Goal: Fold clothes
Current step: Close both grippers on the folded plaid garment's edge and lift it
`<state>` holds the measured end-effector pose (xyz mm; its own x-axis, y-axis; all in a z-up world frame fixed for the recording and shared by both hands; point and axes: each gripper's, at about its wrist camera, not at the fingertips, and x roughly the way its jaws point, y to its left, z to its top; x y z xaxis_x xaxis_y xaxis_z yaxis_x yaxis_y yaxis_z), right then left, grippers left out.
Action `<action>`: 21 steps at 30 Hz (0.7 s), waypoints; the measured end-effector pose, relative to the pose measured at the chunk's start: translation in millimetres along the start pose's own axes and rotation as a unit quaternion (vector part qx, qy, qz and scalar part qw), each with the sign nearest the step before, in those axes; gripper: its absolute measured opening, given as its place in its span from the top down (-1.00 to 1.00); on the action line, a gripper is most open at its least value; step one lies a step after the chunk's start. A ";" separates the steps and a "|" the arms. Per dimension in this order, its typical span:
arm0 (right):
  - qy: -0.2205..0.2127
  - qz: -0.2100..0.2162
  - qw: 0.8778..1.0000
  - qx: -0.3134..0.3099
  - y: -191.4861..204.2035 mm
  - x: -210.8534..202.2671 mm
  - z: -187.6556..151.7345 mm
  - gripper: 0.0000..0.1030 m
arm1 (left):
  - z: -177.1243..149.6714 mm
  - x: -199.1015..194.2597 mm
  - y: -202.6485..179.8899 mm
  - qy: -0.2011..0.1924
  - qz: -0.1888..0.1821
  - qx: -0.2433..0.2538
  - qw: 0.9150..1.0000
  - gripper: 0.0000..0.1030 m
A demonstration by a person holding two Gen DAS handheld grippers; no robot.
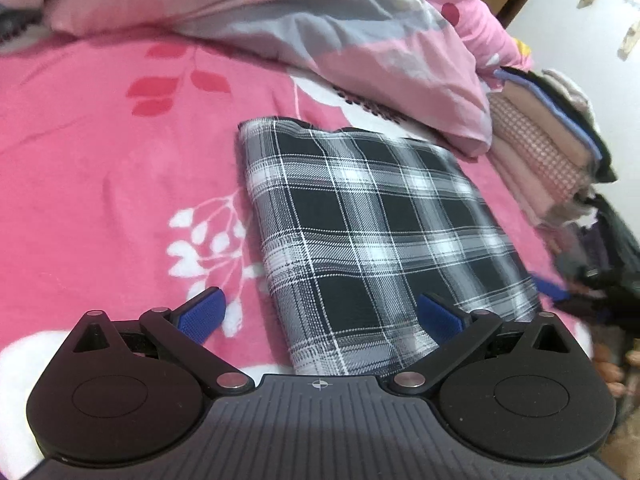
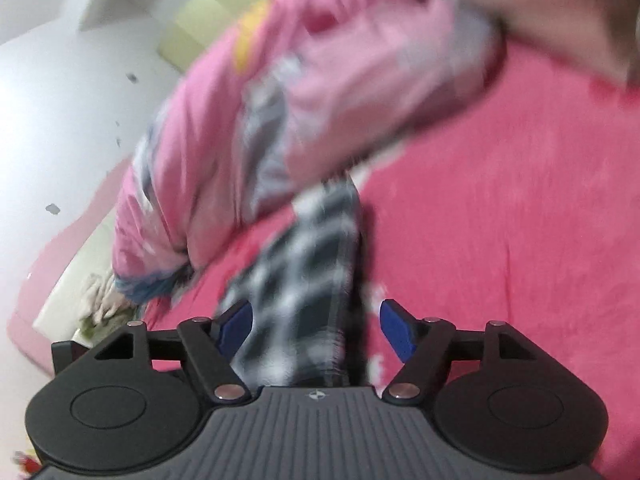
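Your left gripper has its fingers spread wide over the near edge of the plaid garment, gripping nothing. Your right gripper is spread too, straddling the same cloth's edge in a blurred view. The garment lies folded flat on the pink bed, with the quilt beyond and a folded stack at far right. Close both grips on all layers before lifting, likely toward that stack, keeping the edges level.

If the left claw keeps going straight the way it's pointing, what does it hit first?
Most likely the folded plaid garment, which lies flat on the pink bedsheet between the open left claw fingers. Beyond it sits the bunched pink duvet; depth is uncertain.
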<state>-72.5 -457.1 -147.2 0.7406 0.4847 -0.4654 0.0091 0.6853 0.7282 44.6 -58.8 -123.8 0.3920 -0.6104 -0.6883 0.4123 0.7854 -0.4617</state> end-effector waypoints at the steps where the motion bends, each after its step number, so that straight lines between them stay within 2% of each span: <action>1: 0.020 0.006 1.000 0.007 -4.8 8.2 3.5 -0.46 | 2.0 1.3 2.6 0.003 -0.010 -0.002 1.000 -0.99; 10: 0.125 0.079 0.989 0.000 -10.7 78.8 42.1 -0.46 | 26.2 26.0 15.9 0.012 -0.084 0.010 0.996 -0.95; 17: 0.160 0.102 0.982 -0.025 -3.6 126.7 63.2 -0.28 | 45.0 46.8 31.0 0.000 -0.138 -0.013 0.990 -0.90; 21: 0.156 0.113 0.981 -0.036 -0.5 140.2 65.9 -0.12 | 47.8 53.6 27.4 -0.014 -0.138 -0.010 0.990 -0.83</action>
<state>75.6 -425.3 -179.6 0.4758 0.7637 -0.4363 -0.1864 0.5724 0.7985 116.1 -74.8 -146.6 0.2892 -0.8048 -0.5182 0.4905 0.5895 -0.6418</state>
